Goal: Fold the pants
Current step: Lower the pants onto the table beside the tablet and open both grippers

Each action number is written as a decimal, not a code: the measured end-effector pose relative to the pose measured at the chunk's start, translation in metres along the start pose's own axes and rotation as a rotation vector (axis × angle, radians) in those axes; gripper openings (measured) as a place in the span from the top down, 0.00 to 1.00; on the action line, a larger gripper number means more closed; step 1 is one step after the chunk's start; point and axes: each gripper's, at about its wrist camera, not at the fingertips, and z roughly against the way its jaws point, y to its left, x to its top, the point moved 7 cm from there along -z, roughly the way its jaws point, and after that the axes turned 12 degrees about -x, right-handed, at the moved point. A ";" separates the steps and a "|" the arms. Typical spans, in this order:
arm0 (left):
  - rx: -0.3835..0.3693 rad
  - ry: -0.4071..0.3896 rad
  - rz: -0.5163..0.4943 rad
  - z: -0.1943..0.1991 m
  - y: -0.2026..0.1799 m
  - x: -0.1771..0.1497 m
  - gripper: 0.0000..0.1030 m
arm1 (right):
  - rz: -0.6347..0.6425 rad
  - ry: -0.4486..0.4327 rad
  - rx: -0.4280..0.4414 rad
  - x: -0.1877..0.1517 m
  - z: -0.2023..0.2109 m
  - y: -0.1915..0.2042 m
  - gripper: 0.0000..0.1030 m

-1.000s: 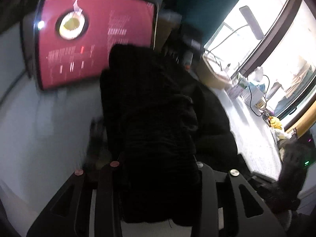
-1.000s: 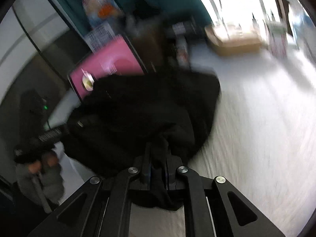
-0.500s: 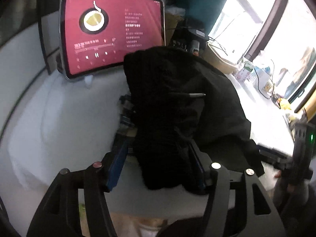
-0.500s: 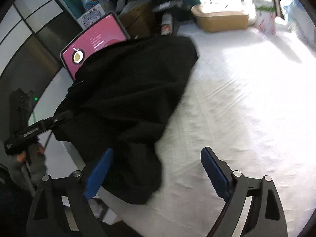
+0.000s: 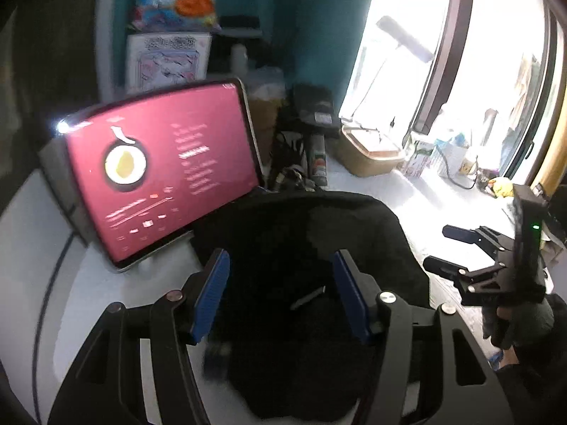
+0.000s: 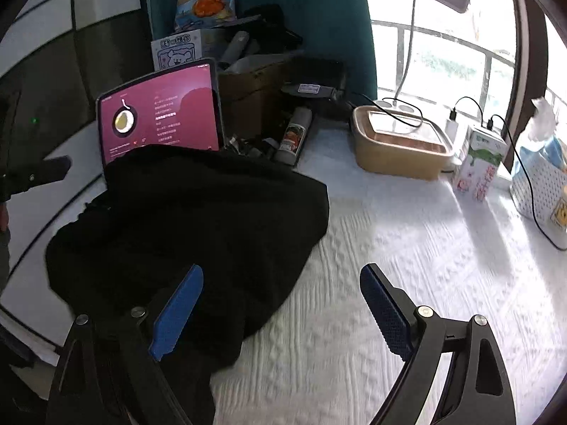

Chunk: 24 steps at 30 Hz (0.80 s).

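The left gripper (image 5: pixel 280 294) is held wide open above the black pants (image 5: pixel 312 248), with nothing caught between its blue pads (image 5: pixel 211 294); the cloth lies below and beyond the fingers rather than inside them. The right gripper (image 6: pixel 280 311) is likewise spread wide and empty, its left pad over the near edge of the pants (image 6: pixel 184 219) and its right pad over bare white table covering (image 6: pixel 407 248). In the left wrist view the right gripper (image 5: pixel 471 258) is seen off to the side, lifted clear of the cloth with its jaws apart.

The pants are gathered into a compact dark bundle on the left part of the table, their far edge just in front of a tablet (image 6: pixel 159 113) with a red screen. A small pale cord tip (image 5: pixel 308 297) shows on the fabric. Both tools appear to be kept open and slightly back so that the bundle is left undisturbed; a fold is judged to have just been laid, and either a further fold or a finish may be intended.

Behind the bundle a can (image 6: pixel 294 134) lies on its side, and further right a tan lidded container (image 6: pixel 400 141), a milk carton (image 6: pixel 478 163) and a tissue box (image 6: pixel 542 184) are kept well apart from the folding area, probably to leave it free.
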 end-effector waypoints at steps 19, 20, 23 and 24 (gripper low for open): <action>0.096 0.031 0.047 -0.035 0.028 -0.004 0.41 | -0.132 0.083 -0.117 -0.022 -0.009 -0.053 0.11; 0.096 0.010 0.032 -0.030 0.020 -0.001 0.41 | -0.137 0.080 -0.123 -0.024 -0.006 -0.056 0.11; 0.077 -0.020 0.013 -0.023 0.002 0.003 0.41 | -0.154 0.066 -0.143 -0.030 0.007 -0.064 0.11; 0.063 -0.026 0.009 -0.022 -0.007 0.004 0.41 | -0.159 0.060 -0.150 -0.031 0.012 -0.067 0.11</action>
